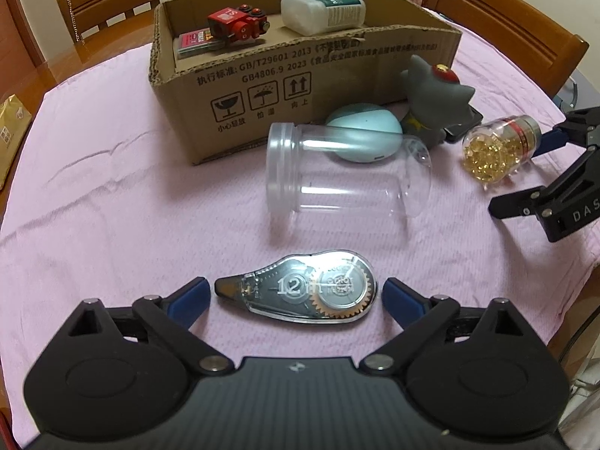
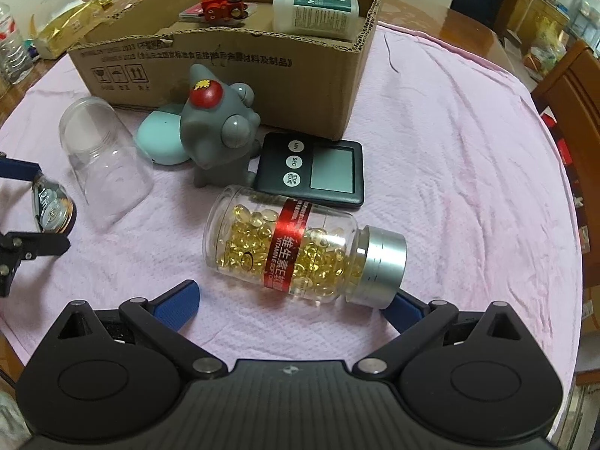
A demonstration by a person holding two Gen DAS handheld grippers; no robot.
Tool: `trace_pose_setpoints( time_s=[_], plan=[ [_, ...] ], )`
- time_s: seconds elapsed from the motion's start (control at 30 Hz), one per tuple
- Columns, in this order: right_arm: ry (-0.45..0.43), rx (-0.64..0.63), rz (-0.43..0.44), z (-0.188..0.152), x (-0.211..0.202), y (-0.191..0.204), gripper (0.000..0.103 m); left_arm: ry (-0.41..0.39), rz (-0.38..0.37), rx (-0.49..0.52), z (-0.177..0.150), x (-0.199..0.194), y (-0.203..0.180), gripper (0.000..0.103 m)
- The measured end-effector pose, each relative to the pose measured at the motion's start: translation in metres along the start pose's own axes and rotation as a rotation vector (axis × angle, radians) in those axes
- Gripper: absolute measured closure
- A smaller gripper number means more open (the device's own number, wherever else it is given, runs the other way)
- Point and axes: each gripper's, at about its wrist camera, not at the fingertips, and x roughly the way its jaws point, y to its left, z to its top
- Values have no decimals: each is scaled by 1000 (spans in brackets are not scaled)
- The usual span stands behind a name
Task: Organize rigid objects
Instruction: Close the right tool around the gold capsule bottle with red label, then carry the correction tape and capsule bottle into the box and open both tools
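Straddling the correction tape (image 1: 300,292), the left gripper (image 1: 296,298) stands wide open, one finger off each end, so the tape's long axis runs from finger to finger near the table's front edge. The right gripper (image 2: 296,305), also open, frames the capsule bottle (image 2: 300,249) lying crosswise; cardboard box (image 1: 300,86) sits behind.

Left claw (image 1: 296,298): fingers spread wide, blue-padded tips low and level, pointing forward, one pad (image 1: 189,296) on each side of the gap. Right claw (image 2: 296,302): fingers likewise spread wide, tips low and forward; in the left wrist view it enters from the right edge, well apart from the left claw, its fingers parted.
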Motion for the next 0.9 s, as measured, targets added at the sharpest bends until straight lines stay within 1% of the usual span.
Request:
trace_pose_setpoints(
  time_s=[0.07,0.2,0.27,0.4,0.53,0.6,0.63,0.73,0.8,0.9],
  plan=[
    [-17,6,-25,2,-3,1,0,-1,1,-1,-2,0,0,5],
    [-45,63,-26,13,-8,-2,0,6,5,-8,-1,0,-1,5],
    [-44,92,-17,20,-6,-3,0,11,7,-13,-1,0,-2,5],
    [-31,129,-28,29,-2,-4,0,25,7,-31,1,0,-3,8],
    [-21,128,-48,33,1,1,0,24,6,-30,0,-1,-2,9],
    [-19,119,-62,34,1,3,0,22,7,-27,1,-1,-2,12],
    [-22,113,-69,33,0,4,1,20,9,-25,1,-1,-2,14],
    [-20,102,-95,33,-2,5,7,23,7,-39,3,-2,0,14],
    [-14,94,-89,34,-3,5,7,30,13,-41,4,-1,0,14],
    [-10,81,-86,35,-3,6,7,41,2,-47,5,-1,1,14]
  ],
)
